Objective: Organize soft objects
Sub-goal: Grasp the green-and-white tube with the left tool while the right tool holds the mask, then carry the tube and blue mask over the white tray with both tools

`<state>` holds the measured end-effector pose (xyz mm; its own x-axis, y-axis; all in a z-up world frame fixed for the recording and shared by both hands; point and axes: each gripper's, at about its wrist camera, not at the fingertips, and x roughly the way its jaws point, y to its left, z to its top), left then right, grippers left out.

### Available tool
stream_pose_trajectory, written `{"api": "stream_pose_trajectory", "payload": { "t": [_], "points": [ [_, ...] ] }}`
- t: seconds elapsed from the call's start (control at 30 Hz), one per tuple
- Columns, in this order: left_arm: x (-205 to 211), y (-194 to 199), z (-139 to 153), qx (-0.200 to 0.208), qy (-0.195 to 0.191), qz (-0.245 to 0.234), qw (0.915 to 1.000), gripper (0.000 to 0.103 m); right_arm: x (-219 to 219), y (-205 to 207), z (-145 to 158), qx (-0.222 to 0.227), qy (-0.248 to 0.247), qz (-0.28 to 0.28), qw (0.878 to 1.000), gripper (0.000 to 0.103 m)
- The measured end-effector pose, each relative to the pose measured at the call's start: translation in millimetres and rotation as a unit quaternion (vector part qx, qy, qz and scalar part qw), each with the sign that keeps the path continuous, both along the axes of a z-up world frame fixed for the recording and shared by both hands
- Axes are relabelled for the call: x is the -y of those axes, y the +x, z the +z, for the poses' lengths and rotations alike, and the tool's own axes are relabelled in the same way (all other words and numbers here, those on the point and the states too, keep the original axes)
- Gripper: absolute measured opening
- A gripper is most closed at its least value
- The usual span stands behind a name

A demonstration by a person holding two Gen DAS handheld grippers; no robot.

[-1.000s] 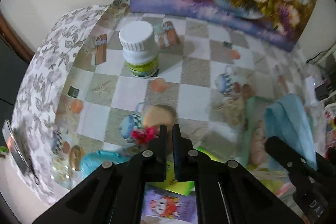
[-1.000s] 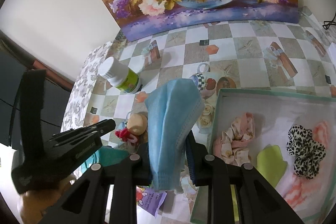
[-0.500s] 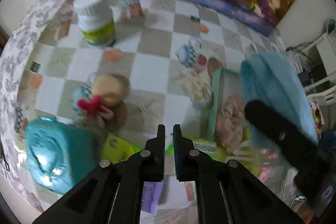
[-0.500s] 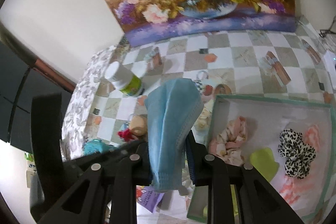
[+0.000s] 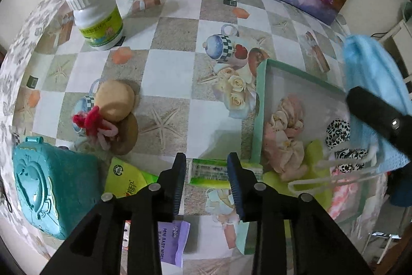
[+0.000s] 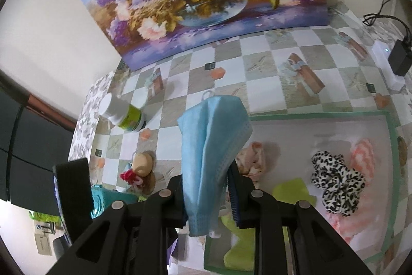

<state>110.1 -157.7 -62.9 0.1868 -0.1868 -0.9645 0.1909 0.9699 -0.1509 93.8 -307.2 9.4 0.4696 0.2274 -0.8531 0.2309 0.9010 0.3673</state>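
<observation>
Left gripper (image 5: 206, 166) points steeply down over the checked tablecloth (image 5: 170, 74), jaws opening, nothing pinched between them; a green tissue packet (image 5: 208, 173) lies on the cloth below the gap, just beside the green-rimmed box (image 5: 260, 105). Right gripper (image 6: 206, 187) is narrow and clamped on a folded blue face mask (image 6: 211, 146), which hangs upright between the pads above the box's near-left corner, its white ear loops (image 5: 332, 174) trailing over the box. Inside the box: pink scrunchie (image 5: 284, 130), leopard scrunchie (image 6: 334, 184), lime cloth (image 6: 291, 191); a small straw hat (image 5: 116, 105), a teal case (image 5: 51, 184) and a white pill bottle (image 5: 95, 14) sit on the cloth to the left, well apart from the box.
</observation>
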Motion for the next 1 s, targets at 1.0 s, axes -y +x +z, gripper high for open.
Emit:
{"api": "stream_pose_trajectory", "payload": {
  "t": [1.0],
  "points": [
    [8.9,-4.0,4.0,-0.002,-0.015,-0.022,0.9996,0.068,58.5,-25.2,27.9,0.035,-0.032,-0.081,0.996,0.026]
  ]
}}
